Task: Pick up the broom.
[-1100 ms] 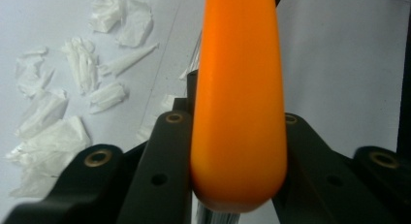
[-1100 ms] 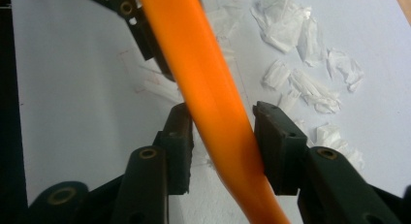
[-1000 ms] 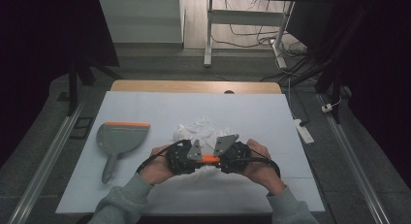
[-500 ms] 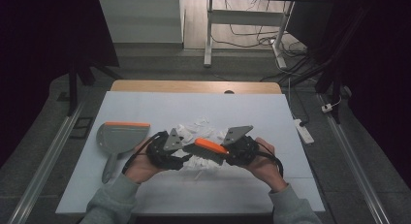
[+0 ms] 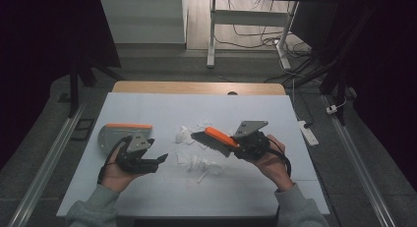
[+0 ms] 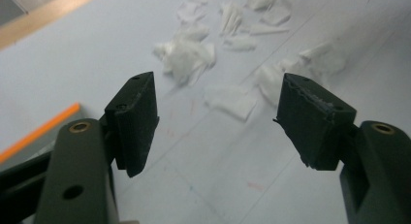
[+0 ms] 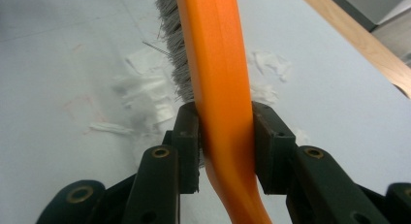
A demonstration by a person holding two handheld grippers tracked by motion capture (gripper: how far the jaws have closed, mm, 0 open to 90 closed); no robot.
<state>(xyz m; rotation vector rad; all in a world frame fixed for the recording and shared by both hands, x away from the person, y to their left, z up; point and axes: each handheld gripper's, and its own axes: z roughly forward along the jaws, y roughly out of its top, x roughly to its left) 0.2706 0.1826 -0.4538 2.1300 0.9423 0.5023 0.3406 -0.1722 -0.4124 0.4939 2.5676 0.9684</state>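
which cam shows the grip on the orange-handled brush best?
Right gripper view: the right gripper has both pads clamped on the orange-handled grey-bristle brush, close up. High view shows the brush small, over white paper scraps.

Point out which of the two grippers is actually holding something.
The right gripper: its jaws clamp the orange brush by its handle. The left gripper has just been opening; nothing sits between its wide-apart jaws, above the paper scraps.

White table point(image 5: 305, 158): paper scraps point(image 5: 184, 136), grey dustpan point(image 5: 110, 136).
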